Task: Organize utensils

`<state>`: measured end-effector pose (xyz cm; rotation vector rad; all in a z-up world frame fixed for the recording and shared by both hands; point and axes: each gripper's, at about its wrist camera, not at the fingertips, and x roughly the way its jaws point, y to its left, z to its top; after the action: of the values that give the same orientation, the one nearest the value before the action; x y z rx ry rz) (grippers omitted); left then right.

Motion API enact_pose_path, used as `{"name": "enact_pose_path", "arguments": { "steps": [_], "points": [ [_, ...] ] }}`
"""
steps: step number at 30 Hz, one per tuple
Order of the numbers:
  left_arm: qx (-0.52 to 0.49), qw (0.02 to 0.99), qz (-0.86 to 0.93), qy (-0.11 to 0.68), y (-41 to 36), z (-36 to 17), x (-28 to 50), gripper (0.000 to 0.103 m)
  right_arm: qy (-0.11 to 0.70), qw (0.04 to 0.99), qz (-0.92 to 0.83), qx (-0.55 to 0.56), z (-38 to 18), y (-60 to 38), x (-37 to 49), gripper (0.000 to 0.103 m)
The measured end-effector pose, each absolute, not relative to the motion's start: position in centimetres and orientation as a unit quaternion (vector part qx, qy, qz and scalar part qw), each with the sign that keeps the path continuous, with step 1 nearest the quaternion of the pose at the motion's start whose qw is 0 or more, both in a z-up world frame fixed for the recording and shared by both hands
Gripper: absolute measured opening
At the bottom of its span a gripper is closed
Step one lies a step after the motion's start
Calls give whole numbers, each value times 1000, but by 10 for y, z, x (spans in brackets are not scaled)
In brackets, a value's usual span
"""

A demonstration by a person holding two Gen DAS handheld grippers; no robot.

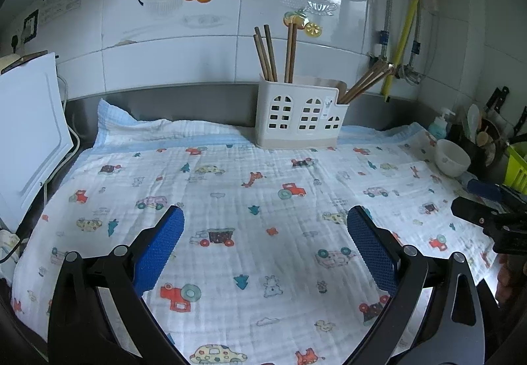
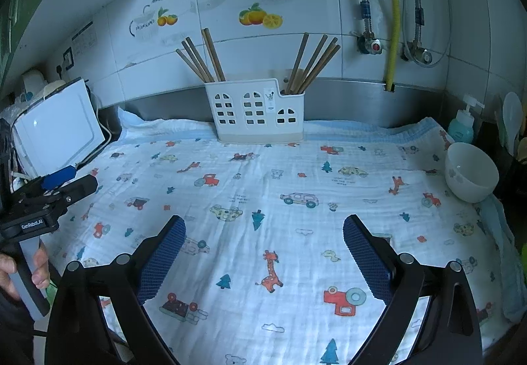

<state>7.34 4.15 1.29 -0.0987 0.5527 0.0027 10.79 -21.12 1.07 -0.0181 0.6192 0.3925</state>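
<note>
A white house-shaped utensil holder stands at the back of the counter against the steel backsplash. Brown chopsticks lean out of its left compartment and of its right compartment. My left gripper hovers open over the printed cloth, well in front of the holder, with nothing between its blue pads. My right gripper is open too, empty, above the cloth. Each gripper shows at the edge of the other's view.
A white bowl sits on the cloth's right side. Behind it are a teal soap pump bottle and a dark tub of ladles and spoons. A white board leans at the left. A hand holds the left gripper's handle.
</note>
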Motion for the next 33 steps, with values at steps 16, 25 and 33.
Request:
{"name": "enact_pose_path", "arguments": {
  "steps": [16,25,33],
  "points": [
    [-57,958,-5,281,40,7,75,98,306,933,188,-11,8,-209,110,94],
    [-59,957,-10,282,38,7,74,98,306,933,187,-13,7,-209,111,94],
    [-60,957,-10,282,38,6,74,98,307,933,189,-13,7,-208,111,94]
  ]
}}
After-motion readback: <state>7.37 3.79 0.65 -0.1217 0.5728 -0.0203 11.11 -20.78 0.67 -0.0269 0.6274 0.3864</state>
